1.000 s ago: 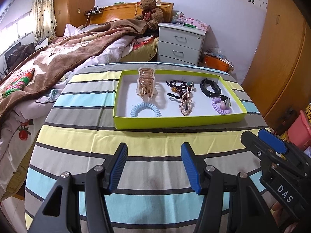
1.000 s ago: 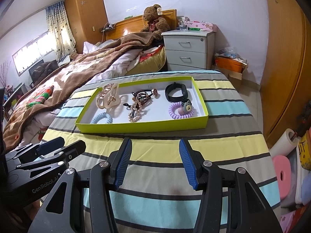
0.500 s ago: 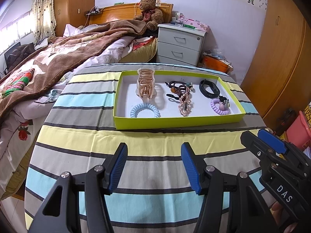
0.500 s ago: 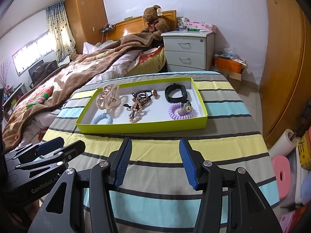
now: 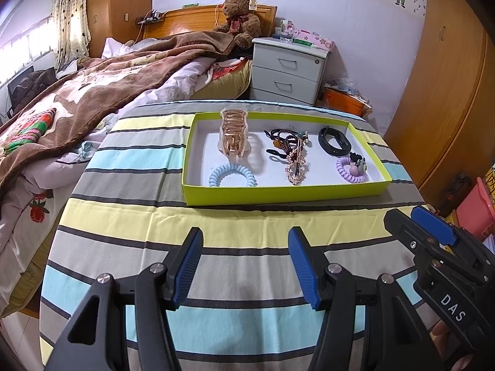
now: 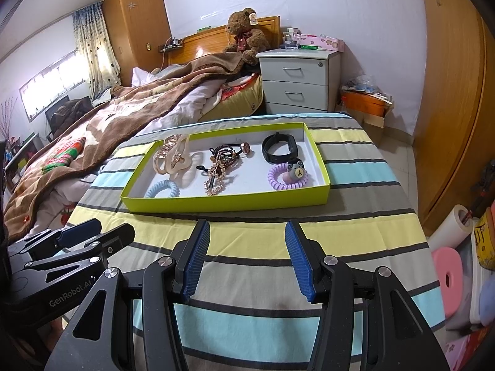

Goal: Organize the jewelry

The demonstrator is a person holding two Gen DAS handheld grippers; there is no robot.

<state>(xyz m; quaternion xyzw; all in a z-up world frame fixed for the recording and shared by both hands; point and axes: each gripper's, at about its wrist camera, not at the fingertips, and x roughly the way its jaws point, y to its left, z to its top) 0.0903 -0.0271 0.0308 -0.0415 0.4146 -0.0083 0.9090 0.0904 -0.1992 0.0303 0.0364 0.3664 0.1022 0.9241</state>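
Both grippers are held above the striped worktop (image 5: pixel 130 216), jaws parted and empty: the left gripper (image 5: pixel 246 266) and the right gripper (image 6: pixel 247 258). The green tray (image 6: pixel 229 202) is set ahead of both, well apart, its long axis running across the view. Inside are counted one gold hair claw (image 5: pixel 233 133), one blue coil tie (image 5: pixel 232 179), one purple coil tie (image 6: pixel 287 177), one black band (image 6: pixel 280 151) and one tangled bead cluster (image 6: pixel 221 162), pieces not separable. Neither hand is seen to be clearly nearer.
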